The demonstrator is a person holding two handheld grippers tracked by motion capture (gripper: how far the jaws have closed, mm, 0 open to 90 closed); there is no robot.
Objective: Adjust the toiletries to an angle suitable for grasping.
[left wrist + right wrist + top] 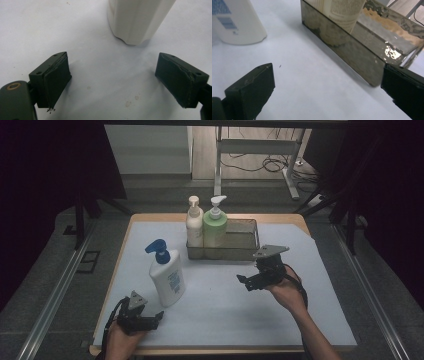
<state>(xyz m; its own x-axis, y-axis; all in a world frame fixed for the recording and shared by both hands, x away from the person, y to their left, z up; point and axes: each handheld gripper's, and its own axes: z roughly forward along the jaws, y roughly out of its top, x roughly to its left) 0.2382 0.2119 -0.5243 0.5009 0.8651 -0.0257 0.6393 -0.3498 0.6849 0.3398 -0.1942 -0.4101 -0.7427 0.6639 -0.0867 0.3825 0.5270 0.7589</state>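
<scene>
At the near left corner of the white-covered surface (pixel 300 315), the left tongs (pixel 156 318) rest low with their jaws spread wide and nothing between them, pointing toward the base of the white bottle with the blue pump (pixel 166 275) just ahead; from the left gripper view that bottle's smooth, rounded plastic foot (pixel 136 22) stands a little beyond the flat black pads (pixel 56 80), so this looks like the lead-up to a grasp. The bottle stands upright on the surface, left of centre, outside the tray. Behind it, a shiny metal tray (pixel 245 251) holds a cream pump bottle (pixel 194 226) and a green pump bottle (pixel 215 228), both upright at its left end, leaving room to their right. Farther right, the right tongs (pixel 242 282) hover in front of the tray, equally wide open and empty, seemingly waiting.
</scene>
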